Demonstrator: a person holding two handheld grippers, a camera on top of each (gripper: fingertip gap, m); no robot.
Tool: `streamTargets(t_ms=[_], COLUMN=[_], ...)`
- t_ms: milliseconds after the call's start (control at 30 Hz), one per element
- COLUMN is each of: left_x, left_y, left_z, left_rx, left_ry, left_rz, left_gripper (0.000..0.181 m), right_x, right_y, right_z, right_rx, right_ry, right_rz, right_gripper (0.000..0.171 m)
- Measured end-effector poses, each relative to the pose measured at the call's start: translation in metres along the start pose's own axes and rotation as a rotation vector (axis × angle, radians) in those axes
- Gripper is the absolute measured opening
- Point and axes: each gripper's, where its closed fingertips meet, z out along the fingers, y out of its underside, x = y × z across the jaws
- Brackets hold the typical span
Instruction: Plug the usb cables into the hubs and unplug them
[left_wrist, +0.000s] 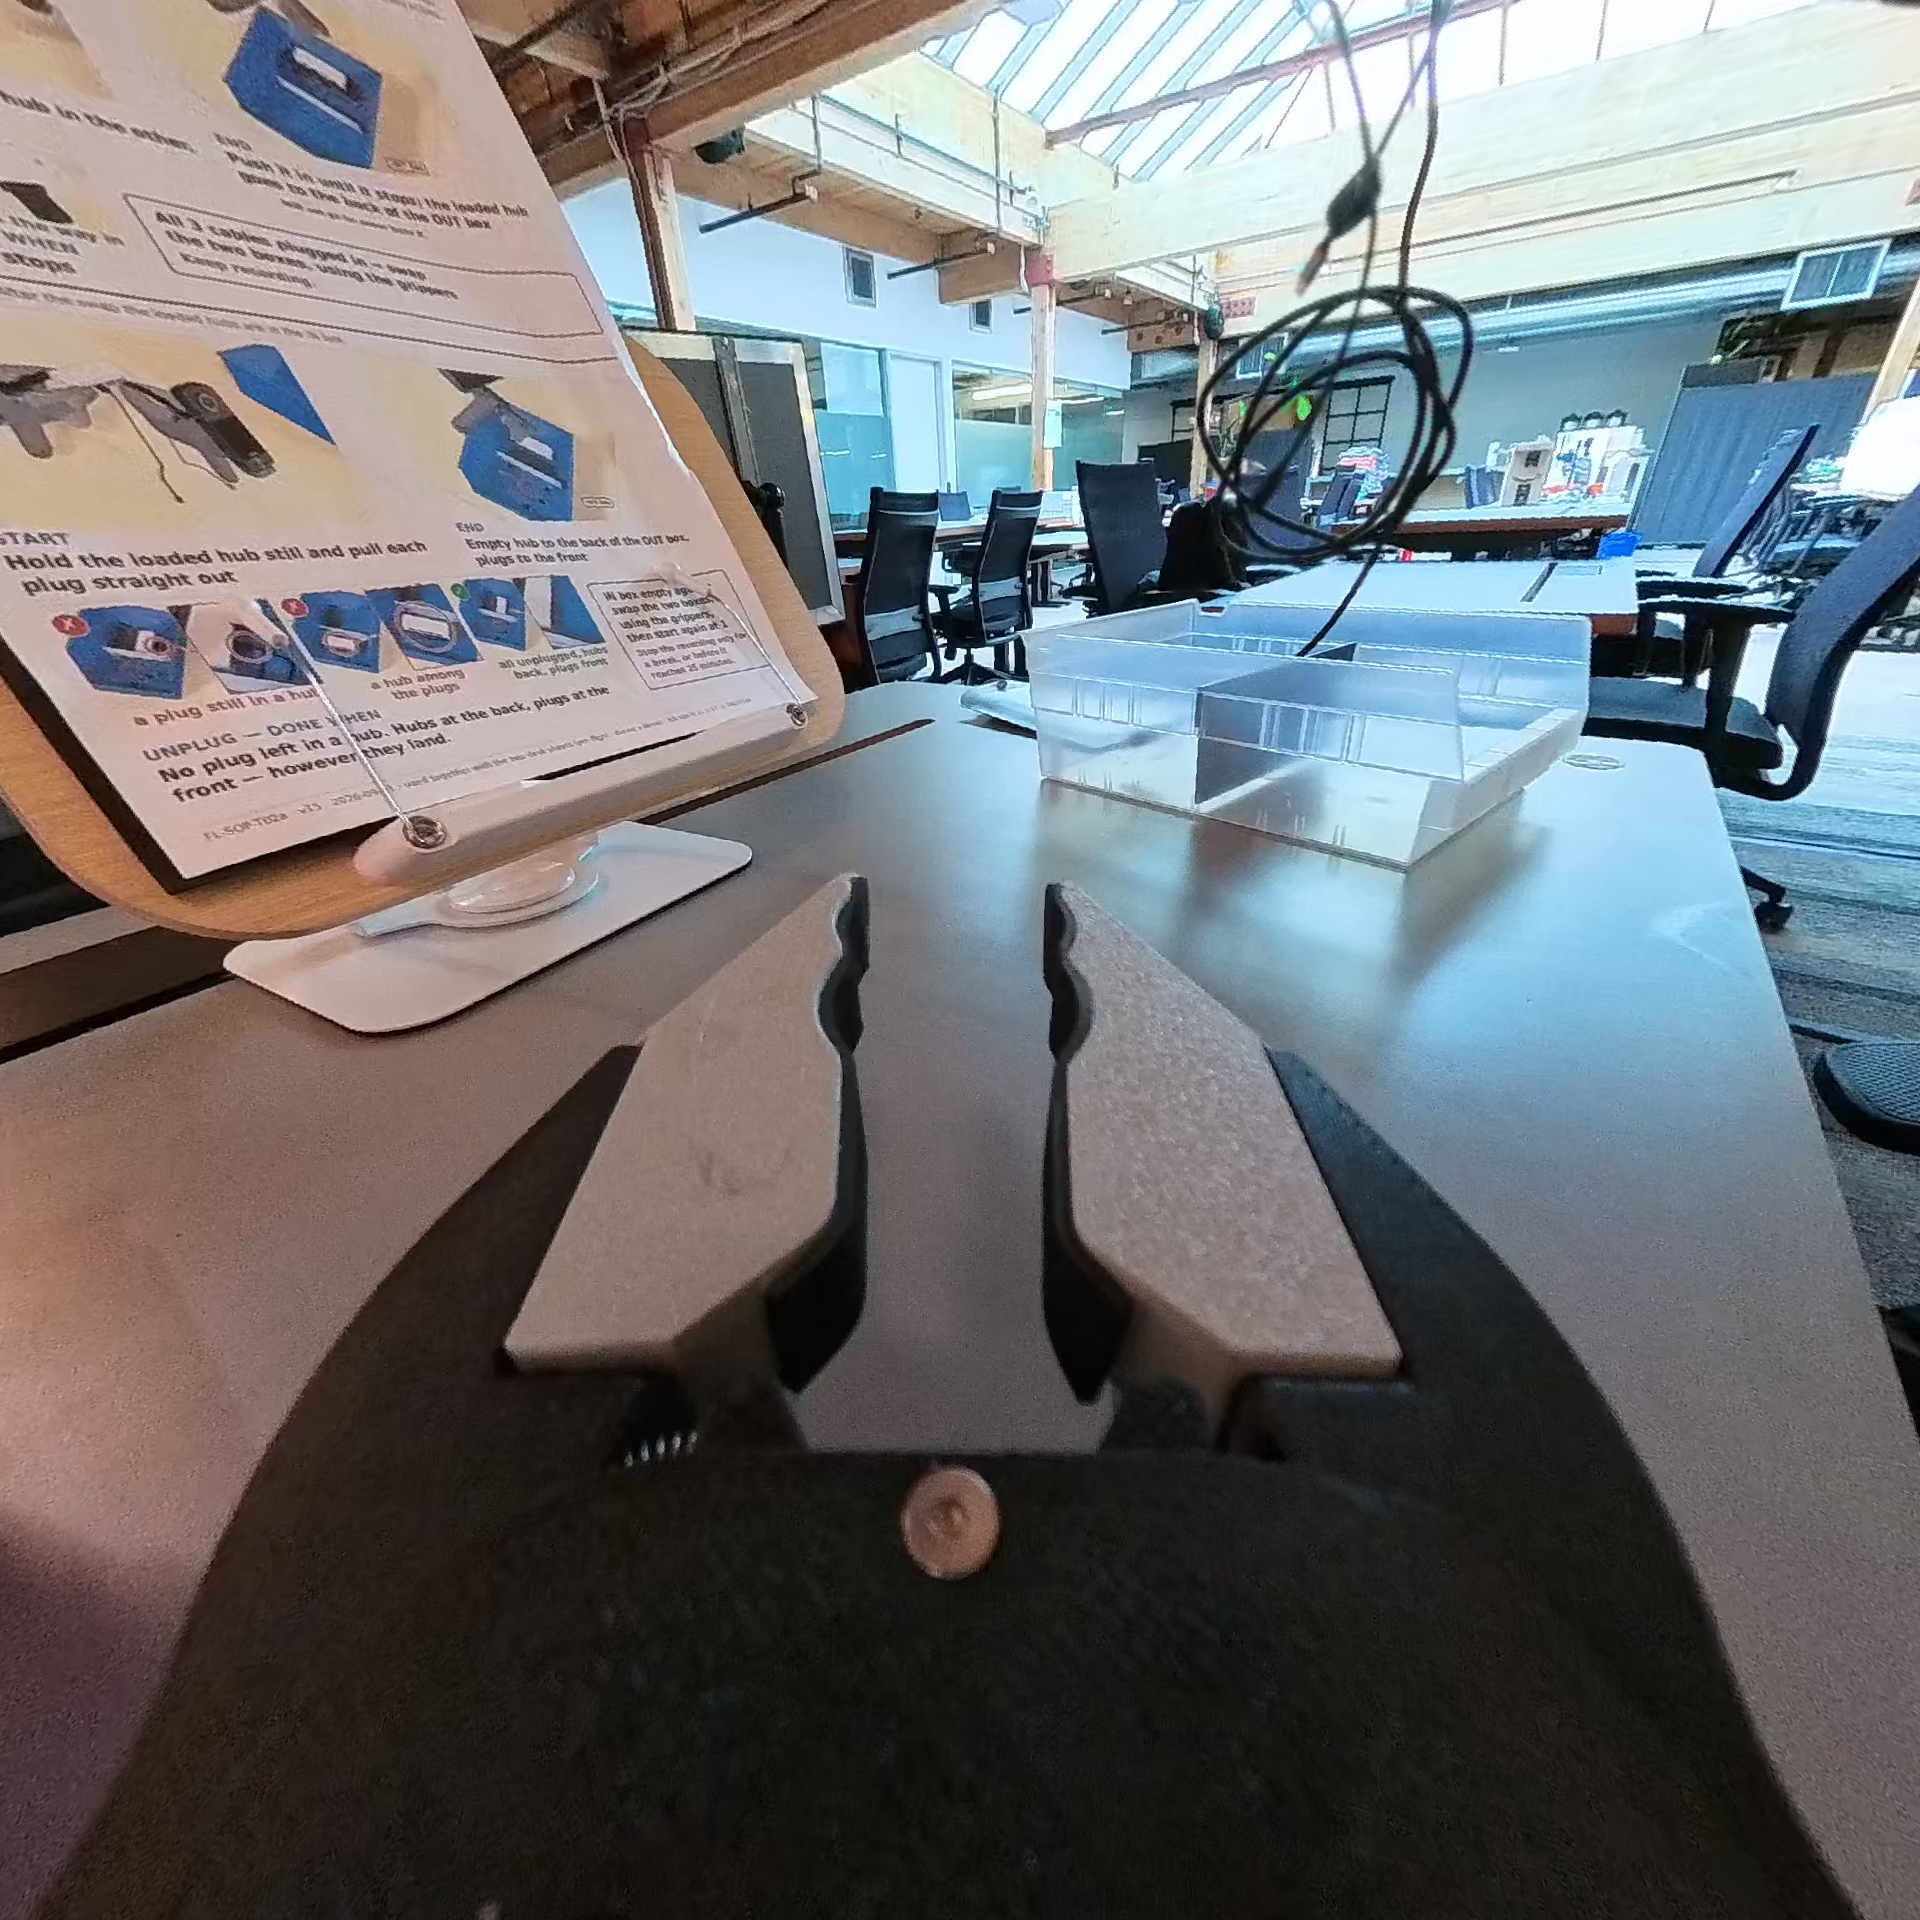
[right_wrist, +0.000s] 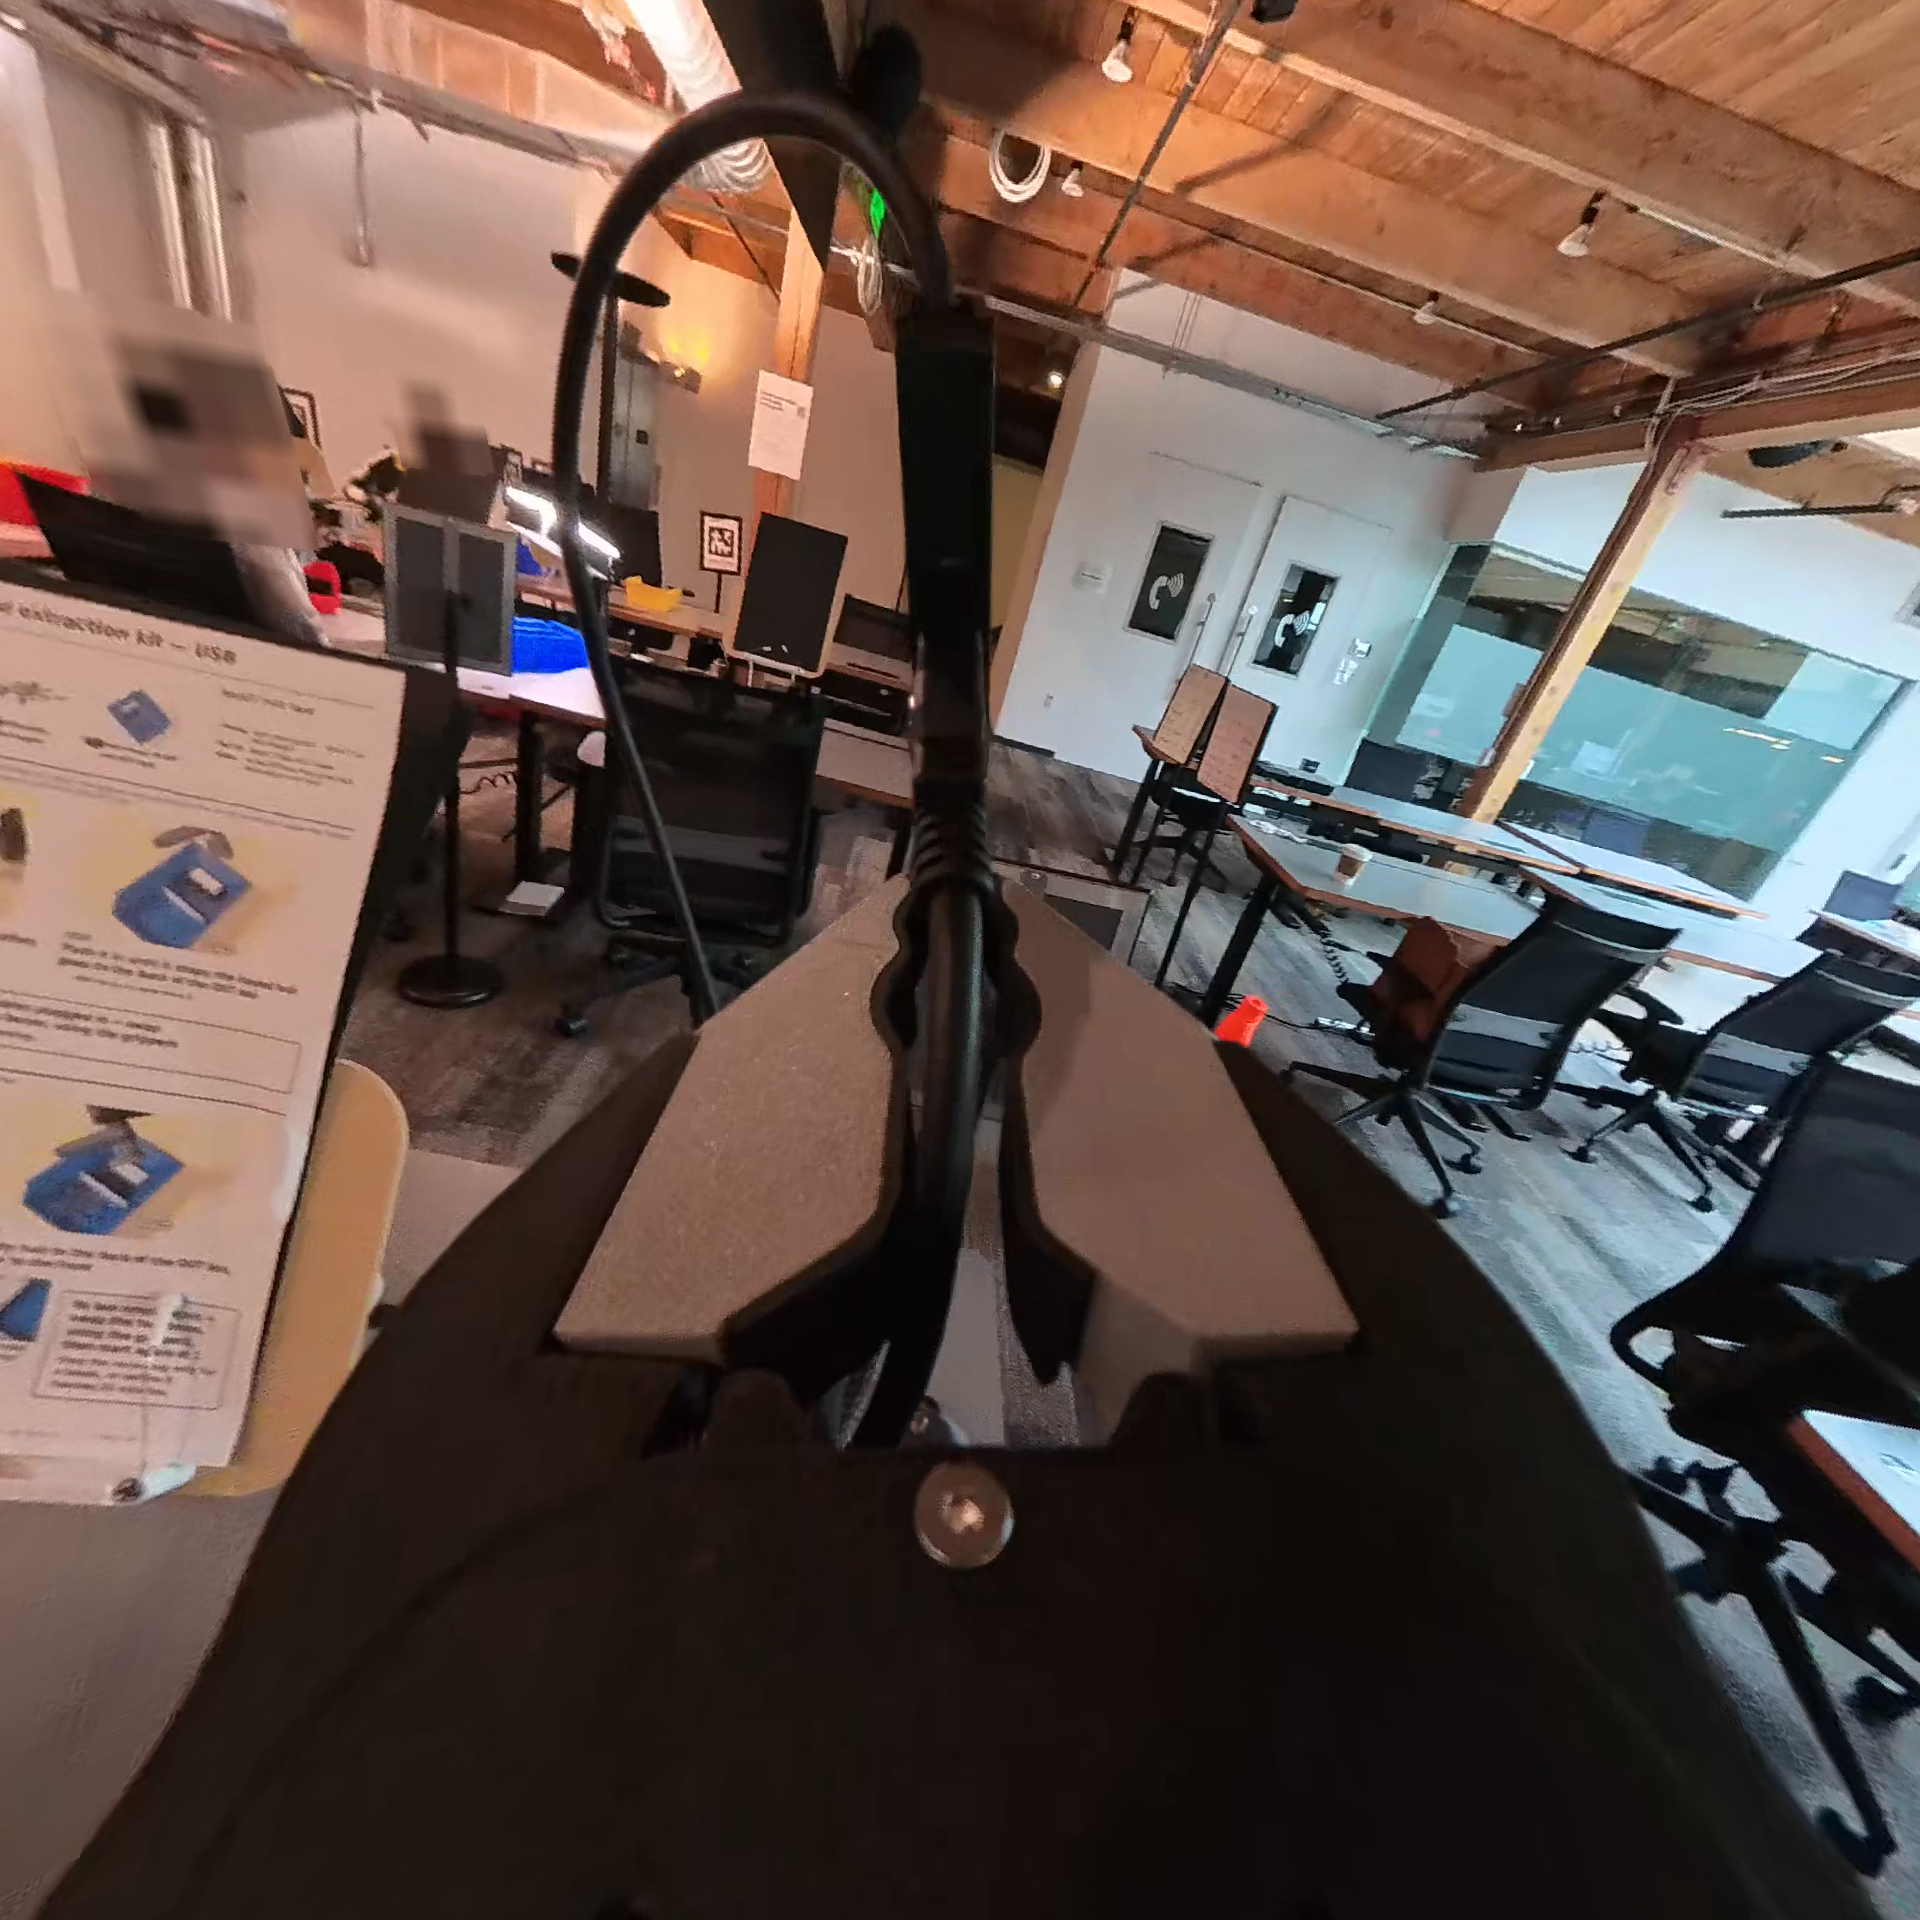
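My right gripper (right_wrist: 956, 935) is shut on a black usb cable (right_wrist: 951, 1091), just below the ribbed strain relief of a long black connector body (right_wrist: 945, 582) that stands up past the fingertips. I cannot tell whether that body is a plug or a hub. The cable arcs over the top and hangs down at the left (right_wrist: 582, 540). In the left wrist view a tangled black cable (left_wrist: 1340, 416) hangs in the air, its lower end dropping into a clear divided bin (left_wrist: 1122, 717). My left gripper (left_wrist: 954, 914) is open and empty, low over the grey table (left_wrist: 1299, 987).
An instruction sheet on a wooden stand with a white base (left_wrist: 488, 935) is at the table's back left; it also shows in the right wrist view (right_wrist: 177, 1039). Black office chairs (left_wrist: 1787, 644) and other desks lie beyond the table's right edge. Left tips to right tips: about 65 cm.
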Motion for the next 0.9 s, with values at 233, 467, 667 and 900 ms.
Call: streamTargets(t_ms=[233,467,667,900], left_x=[-0.001,-0.001,0.001,0.002], left_y=[0.000,0.001,0.001,0.001], left_z=[-0.001,0.000,0.002,0.002], left_rx=[0.003,-0.006,-0.011,-0.009], left_ry=[-0.005,-0.003,0.008,0.008], left_rz=[0.000,0.000,0.000,0.001], left_gripper=[0.031,0.031,0.031,0.031], right_x=[-0.013,-0.017,0.009,-0.043], right_y=[0.032,0.095,0.141,0.213], right_z=[0.013,0.021,0.010,0.004], right_rx=[-0.050,-0.148,-0.173,-0.369], right_ry=[-0.053,-0.136,-0.146,-0.357], right_rz=[-0.071,-0.128,-0.046,-0.383], right_gripper=[0.007,0.007,0.007,0.007])
